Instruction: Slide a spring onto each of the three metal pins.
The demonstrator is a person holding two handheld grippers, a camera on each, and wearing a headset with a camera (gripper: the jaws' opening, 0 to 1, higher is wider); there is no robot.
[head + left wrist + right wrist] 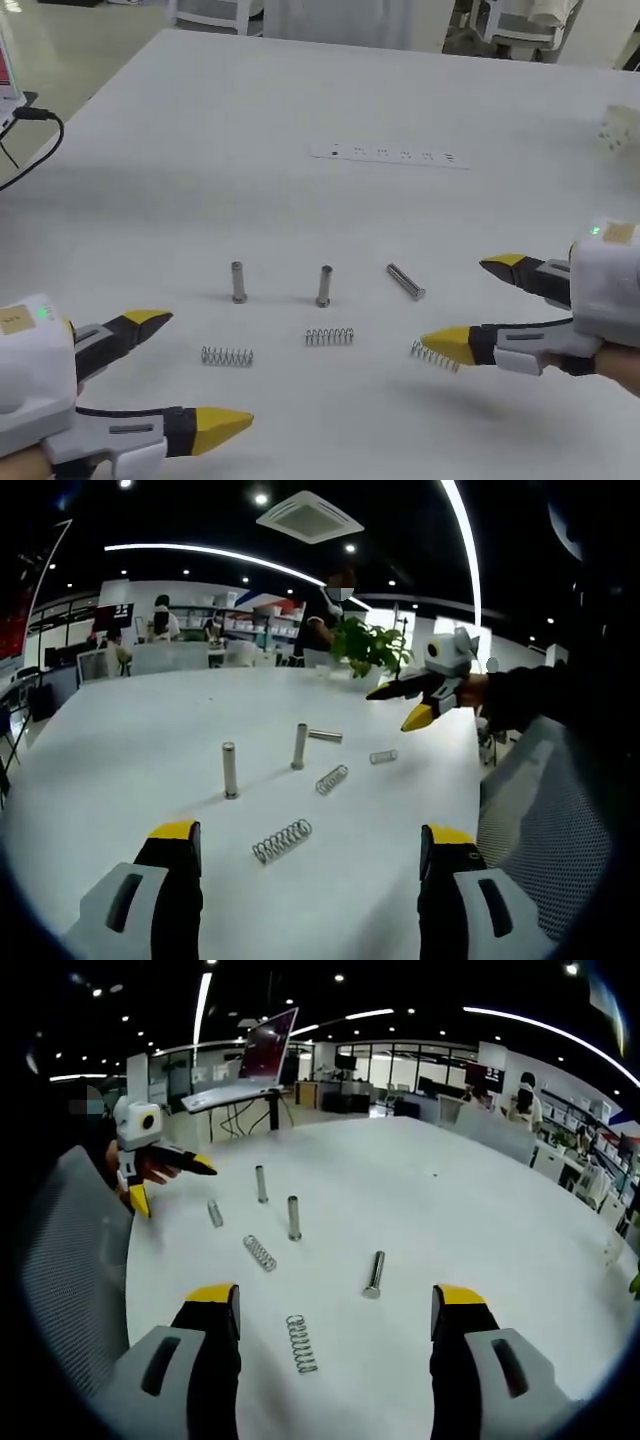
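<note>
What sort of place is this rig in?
Likely an open-plan office or lab: a big white table, an open laptop on a stand, people at desks behind, and a ceiling air-conditioning vent.

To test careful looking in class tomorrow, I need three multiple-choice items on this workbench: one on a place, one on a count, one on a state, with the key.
1. In the head view, where is the lying pin relative to the two upright pins? A left of them; B between them; C right of them.
2. How many springs lie on the table? A two; B three; C five.
3. How do the left gripper and right gripper stand? A both open, empty; B both shut on springs; C one shut on a pin.
Key: 1 C, it lies on the right gripper's side of both. 2 B, three lie in a row. 3 A, each gripper's tips stand wide apart.
</note>
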